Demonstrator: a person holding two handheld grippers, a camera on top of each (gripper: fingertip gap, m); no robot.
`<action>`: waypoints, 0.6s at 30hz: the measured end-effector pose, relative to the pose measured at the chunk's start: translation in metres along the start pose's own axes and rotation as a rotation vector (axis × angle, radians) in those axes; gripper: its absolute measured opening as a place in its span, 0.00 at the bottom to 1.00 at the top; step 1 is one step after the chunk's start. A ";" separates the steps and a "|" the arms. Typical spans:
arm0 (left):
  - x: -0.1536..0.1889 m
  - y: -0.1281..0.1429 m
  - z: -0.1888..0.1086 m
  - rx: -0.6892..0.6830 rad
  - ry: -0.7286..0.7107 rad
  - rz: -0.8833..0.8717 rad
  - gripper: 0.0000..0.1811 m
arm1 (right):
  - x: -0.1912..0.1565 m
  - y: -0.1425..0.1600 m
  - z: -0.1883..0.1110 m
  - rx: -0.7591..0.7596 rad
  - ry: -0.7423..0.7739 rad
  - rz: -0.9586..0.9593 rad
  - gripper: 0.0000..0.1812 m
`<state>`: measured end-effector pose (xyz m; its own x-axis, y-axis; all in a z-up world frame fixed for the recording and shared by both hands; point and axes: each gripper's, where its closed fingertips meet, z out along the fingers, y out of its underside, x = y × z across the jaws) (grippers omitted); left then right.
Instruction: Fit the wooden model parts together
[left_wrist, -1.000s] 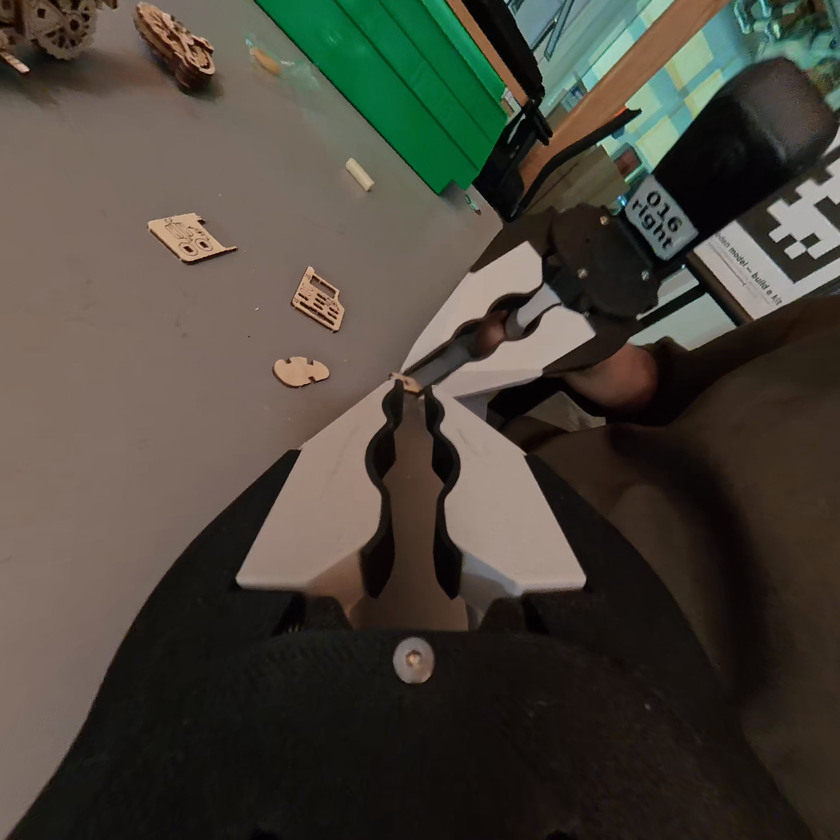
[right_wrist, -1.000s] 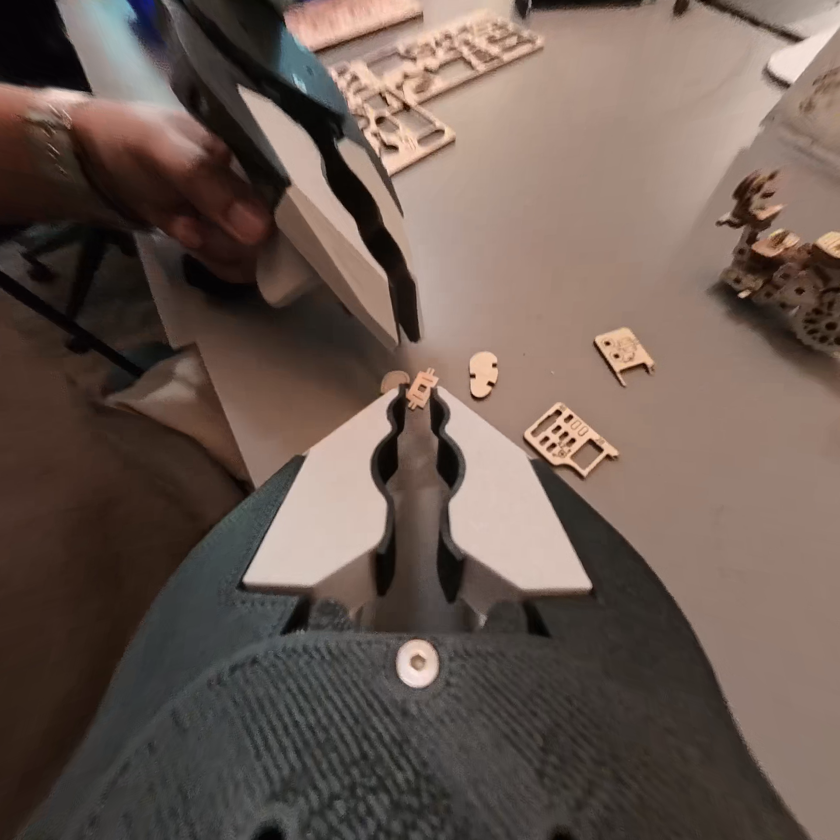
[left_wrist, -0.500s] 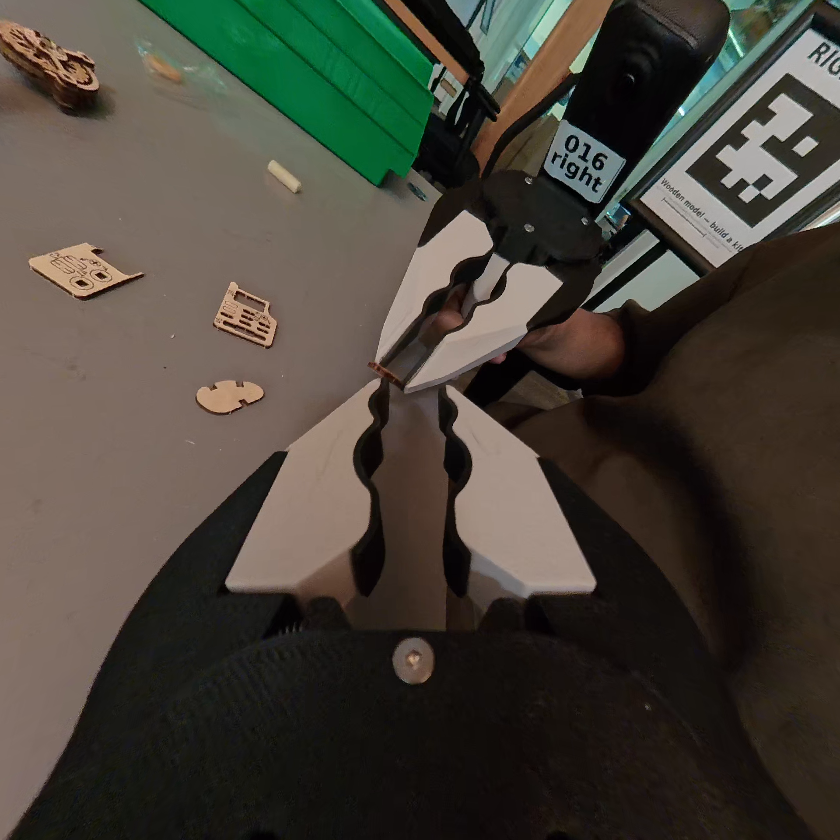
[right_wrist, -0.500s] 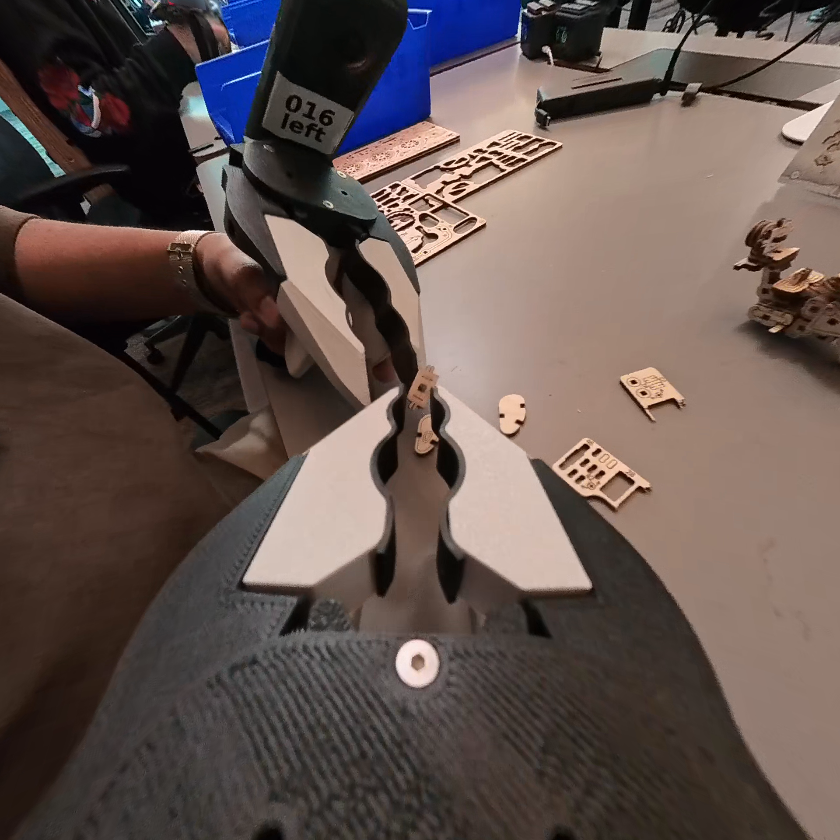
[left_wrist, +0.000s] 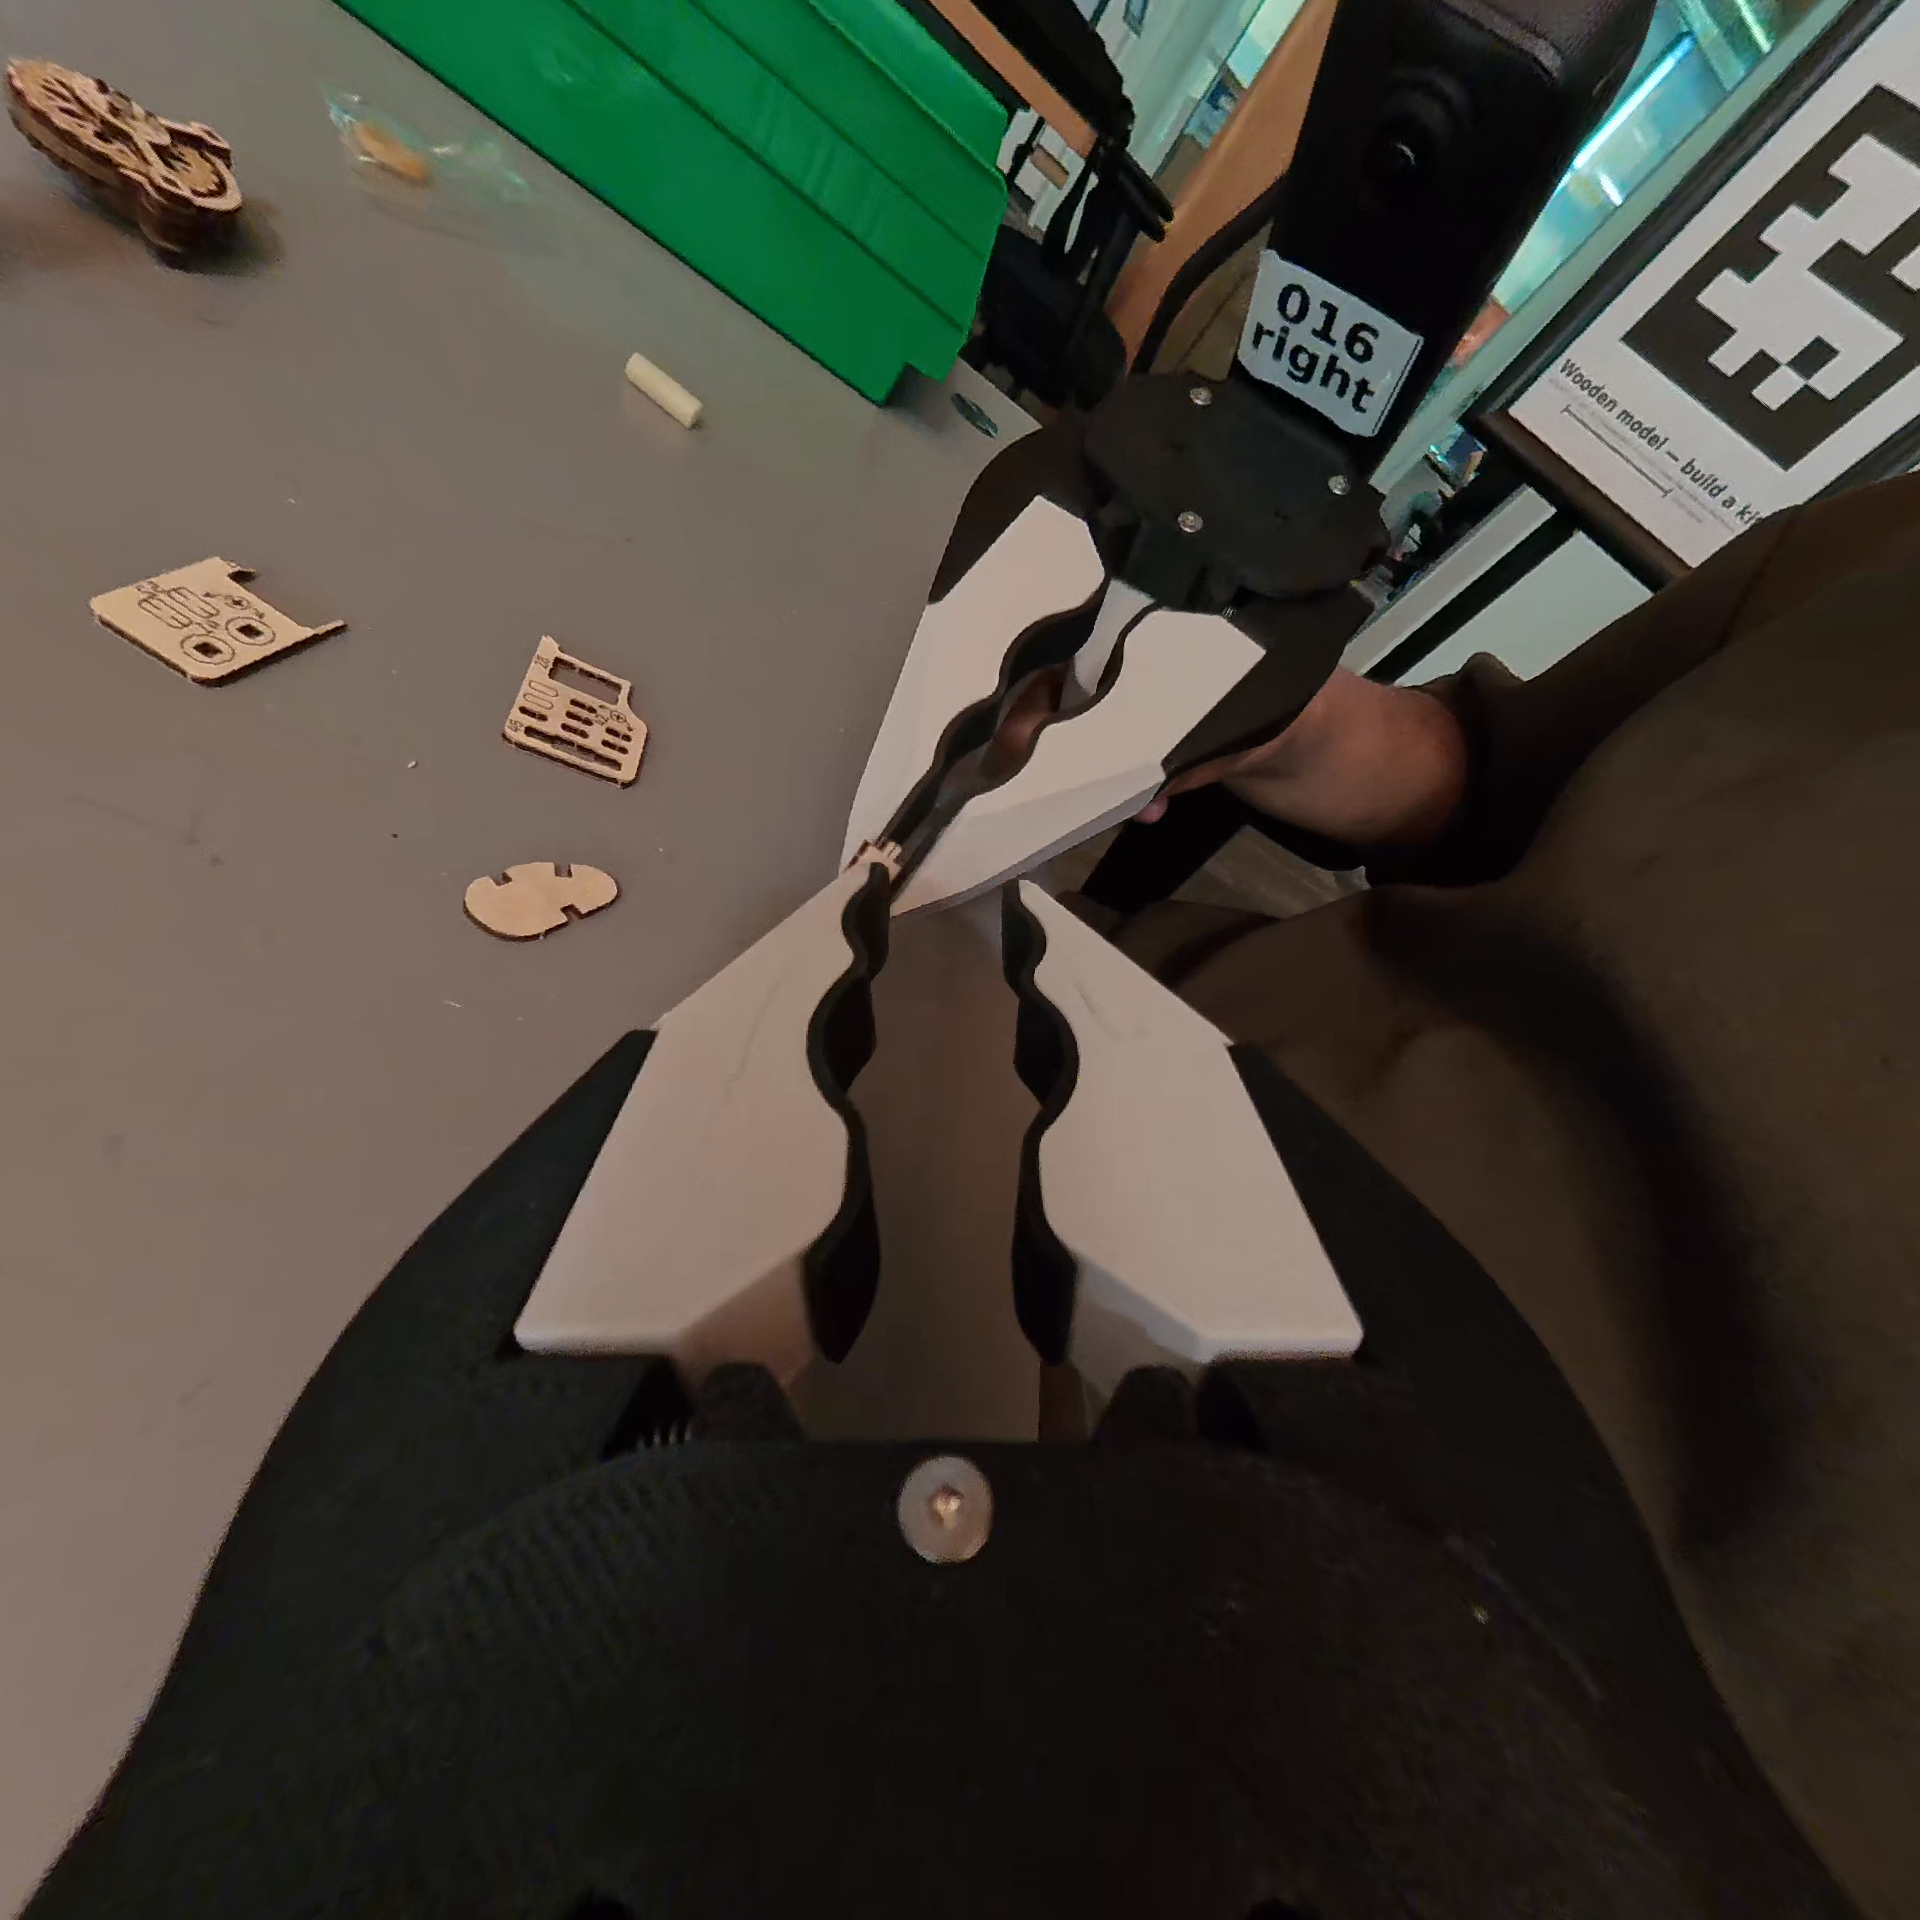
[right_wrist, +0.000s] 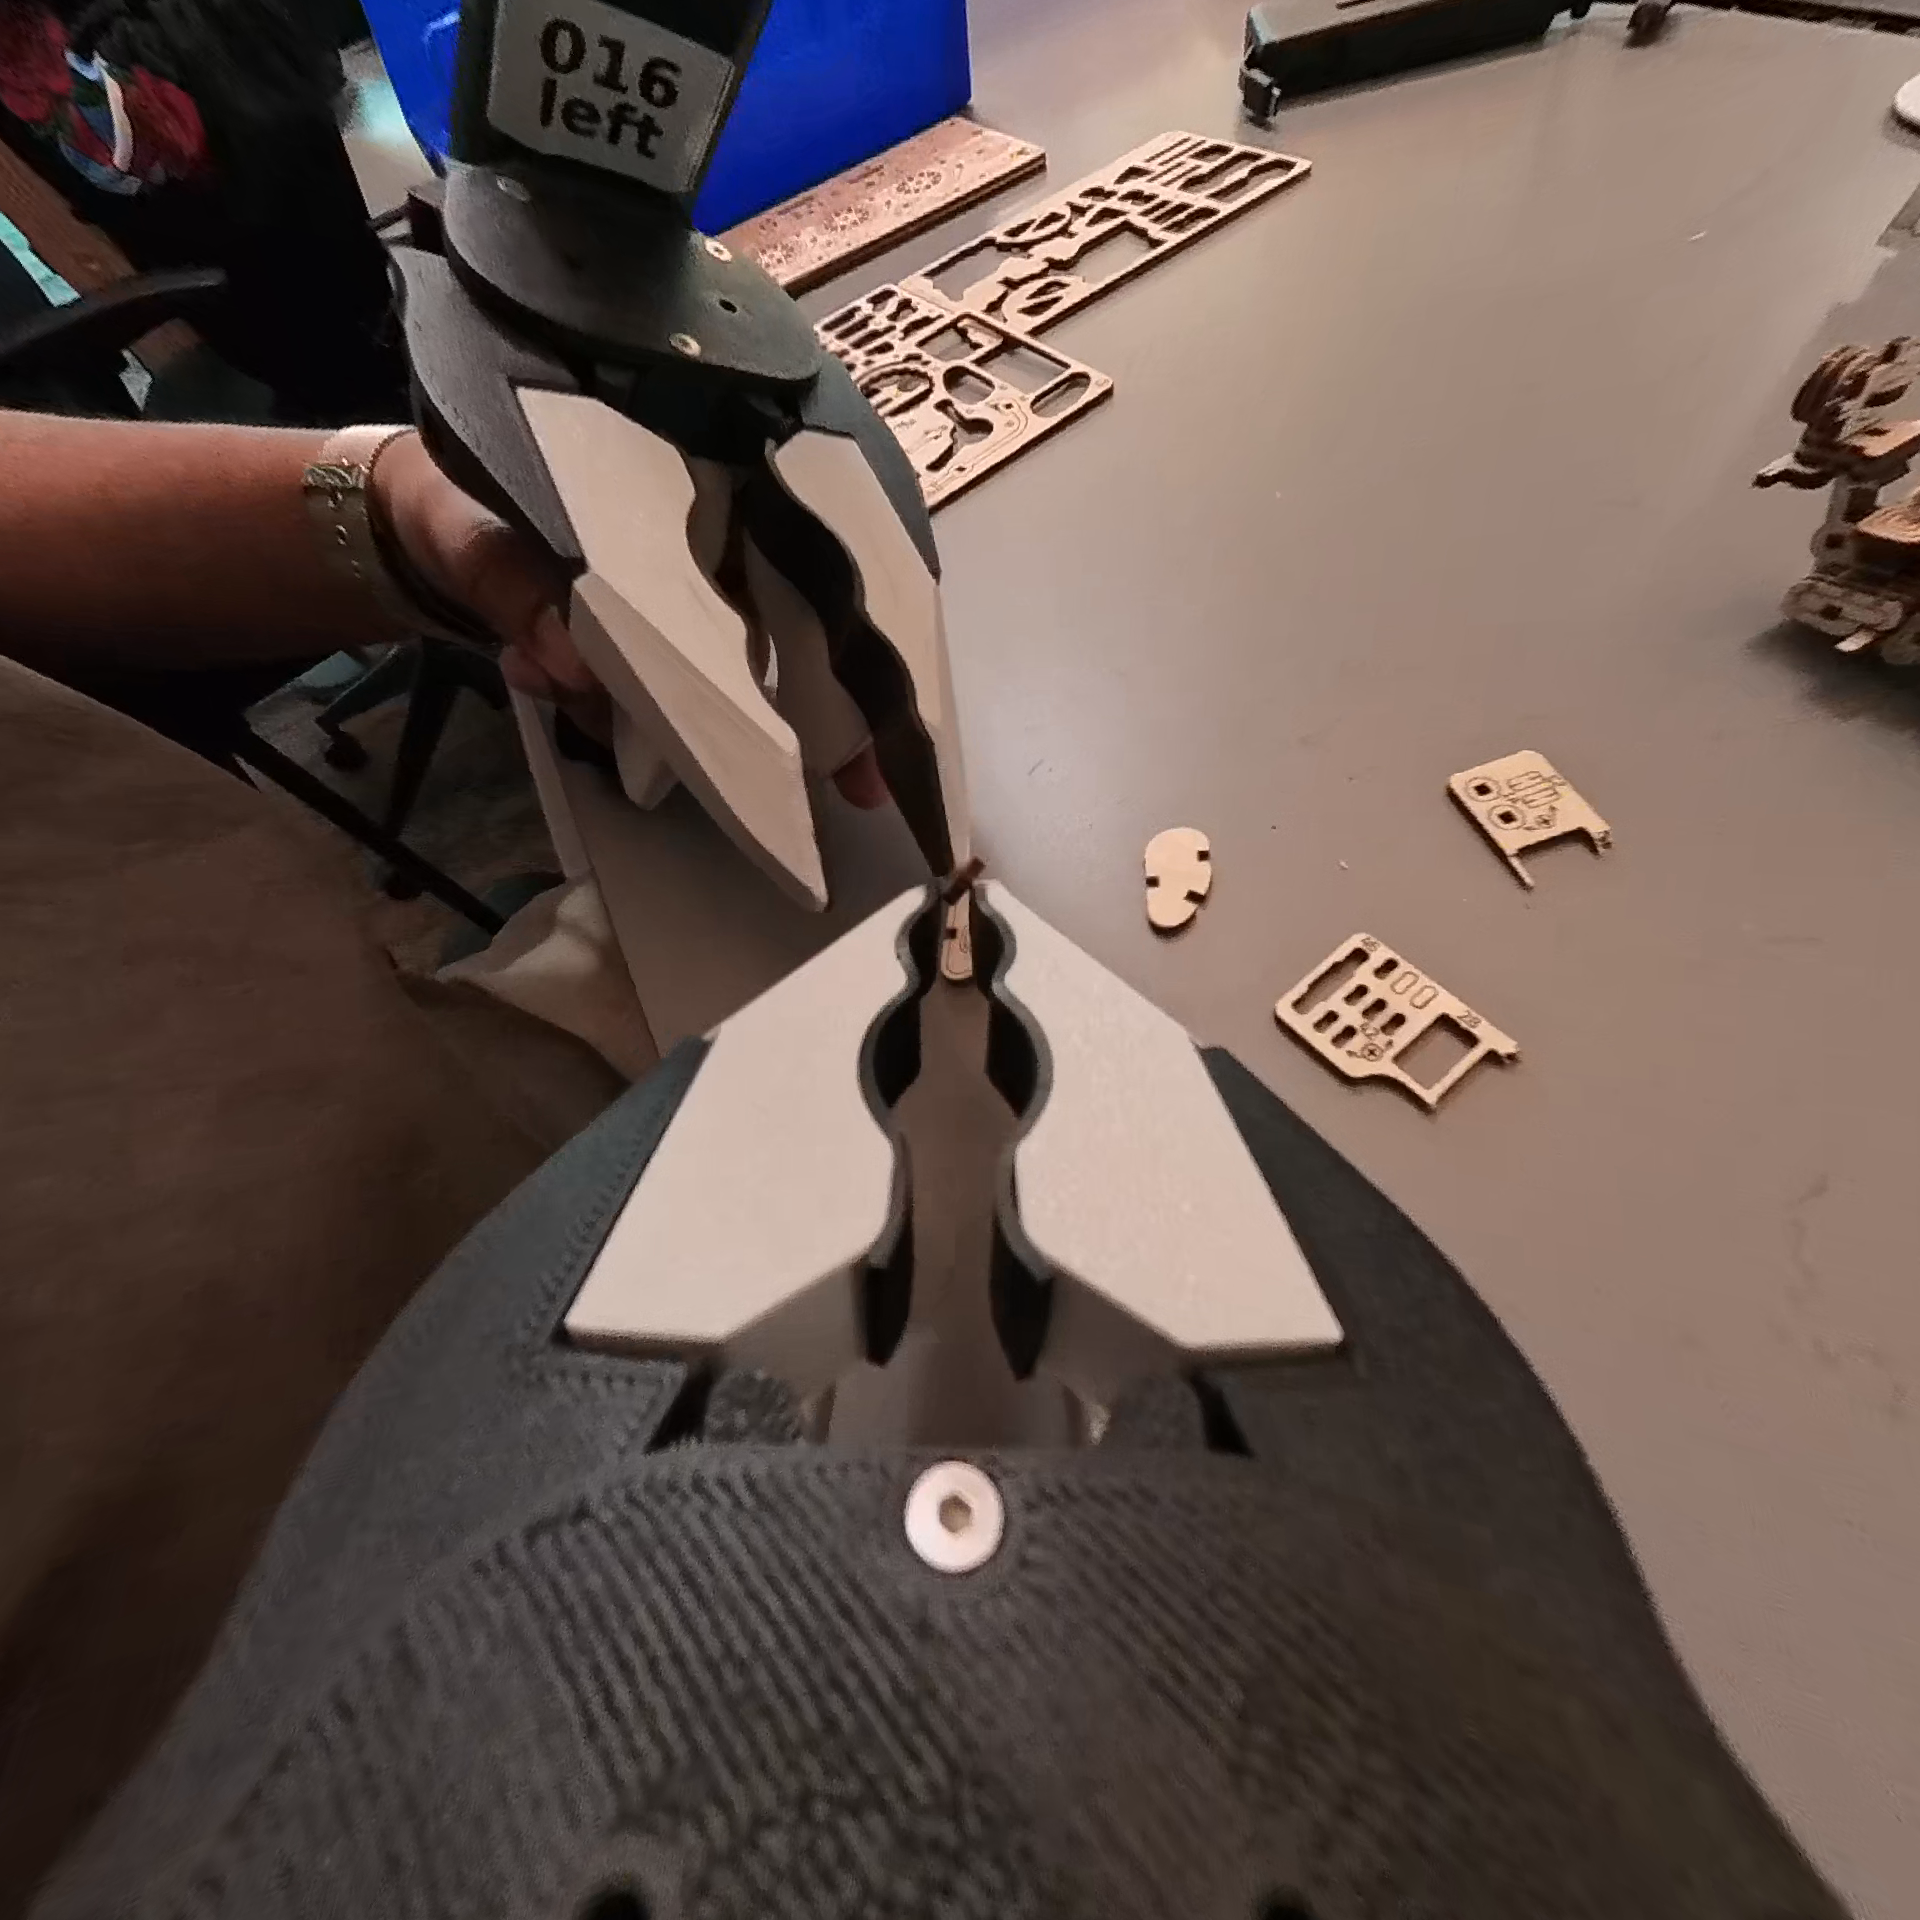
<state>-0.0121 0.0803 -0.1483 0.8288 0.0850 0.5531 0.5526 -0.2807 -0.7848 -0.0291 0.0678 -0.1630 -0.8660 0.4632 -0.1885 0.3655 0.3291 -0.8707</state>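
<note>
Left wrist view
Left gripper (left_wrist: 940, 899): white fingers with black wavy pads, spread apart, nothing between them.
Right gripper (left_wrist: 902, 854): comes in from the upper right with its fingers pressed together on a tiny flat pale wooden part (left_wrist: 876, 858) at their tips; that part touches the tip of the left gripper's left-hand finger (left_wrist: 727, 1122).
Grey counter (left_wrist: 312, 1039): carries a pale oval notched wooden piece (left_wrist: 540, 900), a slotted grid-like wooden plate (left_wrist: 578, 717) and an engraved rectangular wooden plate (left_wrist: 208, 621), all lying flat and apart.
Far side: a dark assembled wooden model section (left_wrist: 125, 154), a small white cylinder (left_wrist: 663, 389) and green bins (left_wrist: 727, 156).

Right wrist view
Right gripper (right_wrist: 956, 894): fingers nearly shut, pinching the tiny part (right_wrist: 957, 940), held above the counter's near edge.
Left gripper (right_wrist: 883, 842): points down from the upper left, fingers spread, one tip meeting the pinched part.
Counter (right_wrist: 1455, 520): the oval piece (right_wrist: 1177, 878), grid plate (right_wrist: 1392, 1020), engraved plate (right_wrist: 1525, 817), punched-out wooden sheets (right_wrist: 1029, 301) and a partly built wooden model (right_wrist: 1860, 520).
</note>
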 end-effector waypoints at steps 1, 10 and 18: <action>0.001 0.001 0.001 -0.005 0.003 0.001 0.11 | 0.000 0.001 0.000 -0.005 0.003 -0.004 0.02; -0.005 -0.015 -0.010 0.084 0.003 -0.042 0.10 | 0.001 -0.013 -0.009 0.094 -0.094 0.175 0.01; 0.003 -0.018 -0.011 0.113 0.104 -0.155 0.07 | -0.008 -0.028 -0.018 0.197 -0.288 0.370 0.01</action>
<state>-0.0208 0.0751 -0.1292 0.7230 0.0182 0.6906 0.6836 -0.1625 -0.7115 -0.0261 0.0699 -0.1283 -0.7597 0.2645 -0.5940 0.6184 0.0114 -0.7858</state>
